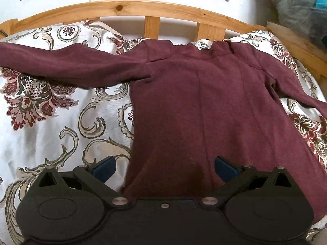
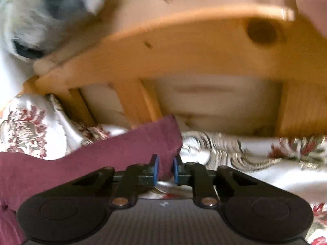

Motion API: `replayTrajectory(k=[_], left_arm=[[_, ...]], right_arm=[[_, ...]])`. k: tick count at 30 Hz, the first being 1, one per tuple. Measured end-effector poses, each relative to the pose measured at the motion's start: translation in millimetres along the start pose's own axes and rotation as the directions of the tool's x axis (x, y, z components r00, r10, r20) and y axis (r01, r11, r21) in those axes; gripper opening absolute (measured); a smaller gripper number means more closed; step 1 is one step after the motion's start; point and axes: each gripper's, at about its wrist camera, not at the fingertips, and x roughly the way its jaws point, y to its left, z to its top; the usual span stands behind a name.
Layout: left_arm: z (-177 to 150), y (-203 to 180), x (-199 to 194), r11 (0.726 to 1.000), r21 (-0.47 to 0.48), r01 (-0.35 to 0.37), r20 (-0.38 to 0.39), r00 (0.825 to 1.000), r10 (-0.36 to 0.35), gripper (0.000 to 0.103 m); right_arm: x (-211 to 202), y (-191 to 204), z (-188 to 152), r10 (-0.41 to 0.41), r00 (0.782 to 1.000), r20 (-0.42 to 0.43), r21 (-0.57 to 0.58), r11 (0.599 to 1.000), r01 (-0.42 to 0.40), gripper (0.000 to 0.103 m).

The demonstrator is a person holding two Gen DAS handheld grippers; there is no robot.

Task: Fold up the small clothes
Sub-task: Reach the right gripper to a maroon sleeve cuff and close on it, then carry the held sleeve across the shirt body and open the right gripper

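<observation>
A maroon long-sleeved shirt (image 1: 194,102) lies flat on a floral bedspread (image 1: 51,132), collar towards the wooden headboard. One sleeve (image 1: 61,63) stretches out to the left; the other runs off to the right. My left gripper (image 1: 164,169) stands open at the shirt's bottom hem, with its blue pads (image 1: 104,168) wide apart and the hem's left corner between them. In the blurred right wrist view, my right gripper (image 2: 165,168) is shut on the end of the maroon sleeve (image 2: 122,149), whose cloth is pinched between the two blue pads.
A wooden headboard rail (image 1: 122,8) with slats runs along the far side of the bed. A wooden side frame (image 2: 184,47) looms close ahead of the right gripper. A bundle of grey fabric (image 1: 296,6) sits at the top right beyond the frame.
</observation>
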Motion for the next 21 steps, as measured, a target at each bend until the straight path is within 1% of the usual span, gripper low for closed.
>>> replayTrajectory(k=[1, 3, 5, 7, 9, 10, 13, 14, 16, 17, 19, 20, 21], left_arm=[[0.4, 0.3, -0.8, 1.000, -0.003, -0.005, -0.001, 1.000, 0.005, 0.102], [1.2, 1.4, -3.2, 1.000, -0.009, -0.009, 0.002, 1.000, 0.009, 0.102], [3.1, 3.8, -6.0, 1.000, -0.020, -0.007, 0.009, 1.000, 0.007, 0.102], [5.2, 7.3, -8.9, 0.999, -0.037, -0.004, 0.018, 1.000, 0.005, 0.102], [7.5, 10.7, -11.1, 0.998, -0.056, -0.004, 0.026, 1.000, 0.006, 0.102], [8.7, 12.4, -12.0, 0.998, -0.064, -0.005, 0.029, 1.000, 0.007, 0.102], [11.9, 18.0, -15.2, 0.996, -0.088, -0.008, 0.042, 0.999, 0.012, 0.102], [12.9, 20.1, -16.4, 0.995, -0.095, -0.009, 0.048, 0.999, 0.013, 0.102], [14.5, 24.5, -18.5, 0.994, -0.111, -0.014, 0.058, 0.998, 0.021, 0.102], [15.6, 27.0, -18.9, 0.993, -0.120, -0.018, 0.063, 0.998, 0.026, 0.102], [17.2, 32.3, -19.8, 0.989, -0.143, -0.023, 0.071, 0.997, 0.033, 0.102], [18.2, 35.1, -20.1, 0.987, -0.158, -0.025, 0.075, 0.996, 0.037, 0.102], [18.8, 38.2, -20.4, 0.985, -0.171, -0.028, 0.079, 0.996, 0.042, 0.102]], right_arm=[[-6.7, 6.9, 0.7, 0.007, 0.999, 0.032, -0.025, 1.000, -0.007, 0.011], [-25.0, 28.4, 0.6, 0.041, 0.993, 0.108, -0.117, 0.993, -0.029, 0.010], [-44.9, 55.4, -0.5, 0.104, 0.979, 0.176, -0.227, 0.972, -0.062, 0.009], [-67.2, 89.7, -2.6, 0.204, 0.951, 0.232, -0.344, 0.932, -0.117, 0.009], [-87.4, 122.7, -7.5, 0.311, 0.915, 0.258, -0.447, 0.878, -0.172, 0.009], [-96.7, 139.2, -11.5, 0.366, 0.893, 0.261, -0.497, 0.844, -0.201, 0.008], [-122.8, 190.5, -34.4, 0.534, 0.817, 0.220, -0.645, 0.708, -0.289, 0.008], [-130.8, 208.1, -46.2, 0.588, 0.787, 0.187, -0.694, 0.646, -0.317, 0.008], [-148.6, 234.2, -70.5, 0.665, 0.737, 0.120, -0.763, 0.537, -0.360, 0.008], [-158.6, 245.7, -85.1, 0.700, 0.711, 0.067, -0.793, 0.470, -0.388, 0.008], [-166.8, 266.3, -114.1, 0.740, 0.672, -0.016, -0.830, 0.366, -0.422, 0.008], [-171.7, 273.3, -125.2, 0.752, 0.658, -0.043, -0.840, 0.329, -0.431, 0.008], [-171.5, 281.2, -139.5, 0.760, 0.644, -0.082, -0.850, 0.284, -0.443, 0.008]])
